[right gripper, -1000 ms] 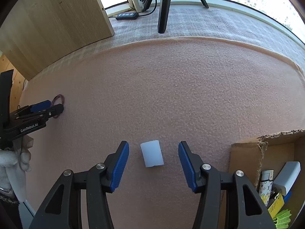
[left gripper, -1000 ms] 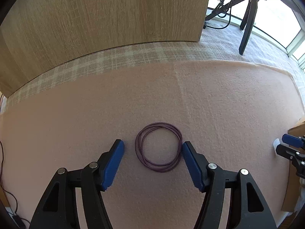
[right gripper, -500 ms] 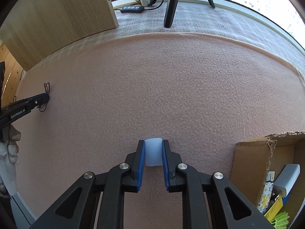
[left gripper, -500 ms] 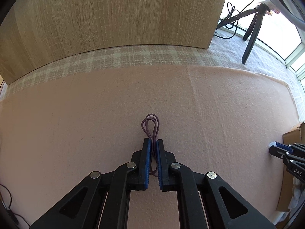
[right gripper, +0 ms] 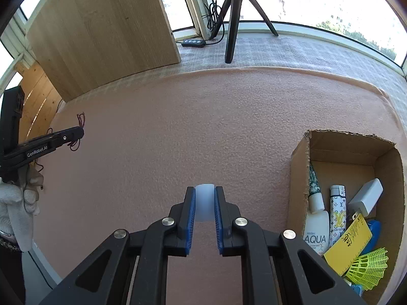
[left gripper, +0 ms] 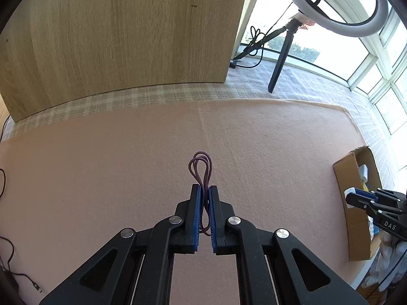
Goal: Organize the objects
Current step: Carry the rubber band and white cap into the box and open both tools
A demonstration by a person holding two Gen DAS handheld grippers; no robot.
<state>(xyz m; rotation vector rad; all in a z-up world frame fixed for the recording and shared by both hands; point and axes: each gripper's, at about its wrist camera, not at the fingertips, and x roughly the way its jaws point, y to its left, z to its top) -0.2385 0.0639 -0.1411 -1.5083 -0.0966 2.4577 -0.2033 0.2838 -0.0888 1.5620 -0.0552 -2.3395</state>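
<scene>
My left gripper (left gripper: 204, 189) is shut on a purple elastic loop (left gripper: 201, 166), pinched flat and held above the pink mat (left gripper: 127, 167); the loop also shows in the right wrist view (right gripper: 80, 120) at the left gripper's tip (right gripper: 80, 132). My right gripper (right gripper: 204, 190) is shut on a small white translucent cap (right gripper: 204, 203), lifted off the mat. The right gripper appears in the left wrist view (left gripper: 356, 198) at the far right, in front of the cardboard box (left gripper: 356, 228).
An open cardboard box (right gripper: 300, 167) at the right holds a tube, a white bottle, a lighter, a yellow card and a yellow shuttlecock (right gripper: 368, 267). A wooden panel (left gripper: 114, 38) stands behind the mat. A tripod (right gripper: 232, 20) and cables stand on the checked cloth.
Both grippers closed: the left on the purple loop, the right on the white cap. Both have since lifted their objects off the mat, and the box has come into fuller view.
</scene>
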